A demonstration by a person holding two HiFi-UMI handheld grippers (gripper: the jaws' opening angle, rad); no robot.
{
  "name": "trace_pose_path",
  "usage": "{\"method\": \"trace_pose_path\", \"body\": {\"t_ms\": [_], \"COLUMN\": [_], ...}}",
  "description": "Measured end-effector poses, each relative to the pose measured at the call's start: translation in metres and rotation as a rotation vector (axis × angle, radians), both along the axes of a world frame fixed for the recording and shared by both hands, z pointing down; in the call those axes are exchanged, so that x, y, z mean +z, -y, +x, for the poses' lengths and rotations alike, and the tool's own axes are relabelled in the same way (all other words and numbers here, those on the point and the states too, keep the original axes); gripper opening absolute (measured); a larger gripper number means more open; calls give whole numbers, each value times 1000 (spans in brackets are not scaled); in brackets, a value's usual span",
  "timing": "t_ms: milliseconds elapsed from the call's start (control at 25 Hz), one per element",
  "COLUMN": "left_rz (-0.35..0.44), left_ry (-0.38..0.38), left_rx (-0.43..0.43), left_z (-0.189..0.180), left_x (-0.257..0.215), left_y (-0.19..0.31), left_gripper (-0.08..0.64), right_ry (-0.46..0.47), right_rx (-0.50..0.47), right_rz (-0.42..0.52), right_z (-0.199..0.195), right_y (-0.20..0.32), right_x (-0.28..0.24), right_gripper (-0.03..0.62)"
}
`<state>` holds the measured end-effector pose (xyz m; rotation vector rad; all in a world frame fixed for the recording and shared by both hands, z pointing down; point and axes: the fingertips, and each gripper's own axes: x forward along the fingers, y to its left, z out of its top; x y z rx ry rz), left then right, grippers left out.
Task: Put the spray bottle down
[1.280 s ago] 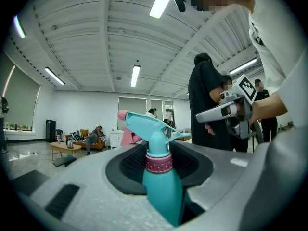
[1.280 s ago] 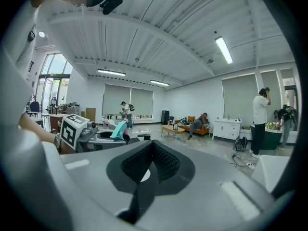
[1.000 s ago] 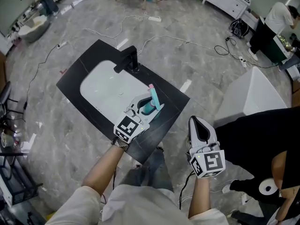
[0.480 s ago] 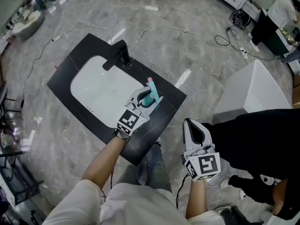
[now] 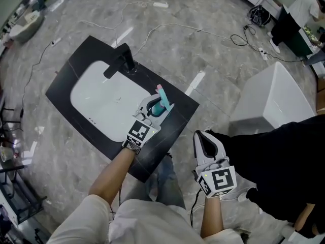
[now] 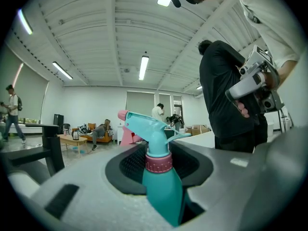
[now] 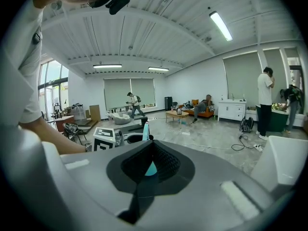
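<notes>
A black counter sits slantwise in the head view. A white basin is sunk into it, and a black faucet stands at its far edge. On the grey marbled floor around it lie cables, a power strip, a white tape strip and a white box to the right.

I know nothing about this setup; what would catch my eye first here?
A teal spray bottle with a pink nozzle, clamped in the left gripper over a black countertop, beside its white sink. The right gripper is shut and empty, off the countertop's near edge.
</notes>
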<state>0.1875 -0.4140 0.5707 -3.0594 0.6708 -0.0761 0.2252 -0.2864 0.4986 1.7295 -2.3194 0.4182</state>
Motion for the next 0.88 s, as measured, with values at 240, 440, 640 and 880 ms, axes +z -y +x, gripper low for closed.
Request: {"method": "trace_pose_path", "body": {"t_ms": [240,440,640,880], "left_rz": [6,8,4,0], "left_ry": [1,17,21,27], "left_rx": [-5,0,0,-5], "left_z": [1,2,0,-1], "left_x": [9,14,17,19], "left_y": [3,3,-1,-4], "left_gripper": [147,149,150,183], "right_ry": [0,-11,-11,-14], "right_rx": [-28,-40,-50,-53], "right_rz": [-15,-22,-24,-27], "right_z": [-3,-1,-4,-5], "right_y": [0,-1,-2,-4], "right_x": [6,5,8,7], "right_gripper": [8,8,8,8]}}
